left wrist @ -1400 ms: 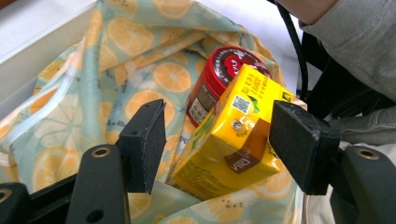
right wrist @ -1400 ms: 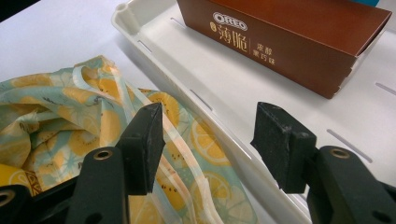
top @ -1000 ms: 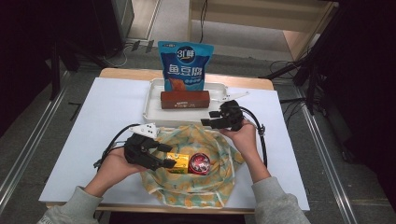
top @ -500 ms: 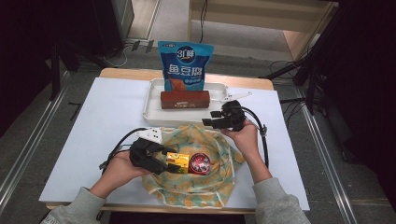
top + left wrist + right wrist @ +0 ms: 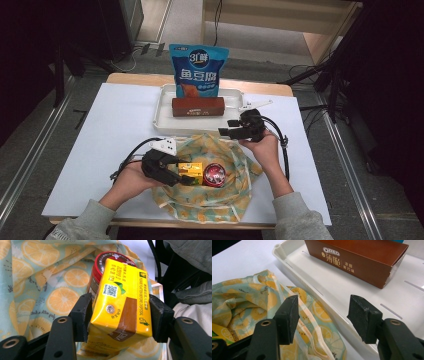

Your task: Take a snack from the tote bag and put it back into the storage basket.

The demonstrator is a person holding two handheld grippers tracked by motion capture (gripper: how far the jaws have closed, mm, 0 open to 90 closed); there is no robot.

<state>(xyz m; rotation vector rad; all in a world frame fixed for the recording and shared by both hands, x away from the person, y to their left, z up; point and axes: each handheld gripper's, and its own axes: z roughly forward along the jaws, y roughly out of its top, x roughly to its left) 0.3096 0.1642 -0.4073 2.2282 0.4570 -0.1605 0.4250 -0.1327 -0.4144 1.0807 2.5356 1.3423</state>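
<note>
White table (image 5: 100,140) w/ wood edge carries white tray (image 5: 162,107), blue snack bag (image 5: 198,70) & lemon-print cloth (image 5: 220,200).

We see a blue snack bag (image 5: 198,71) standing behind a white tray (image 5: 164,118) that holds a brown biscuit box (image 5: 198,106) on the white tabletop (image 5: 115,125).

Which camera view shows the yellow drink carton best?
The left gripper view: the yellow drink carton is close up between the left claw pads, which have just been closing on it, label readable. The high view shows it small on the orange-print cloth. The right gripper view catches just a yellow corner.
</note>
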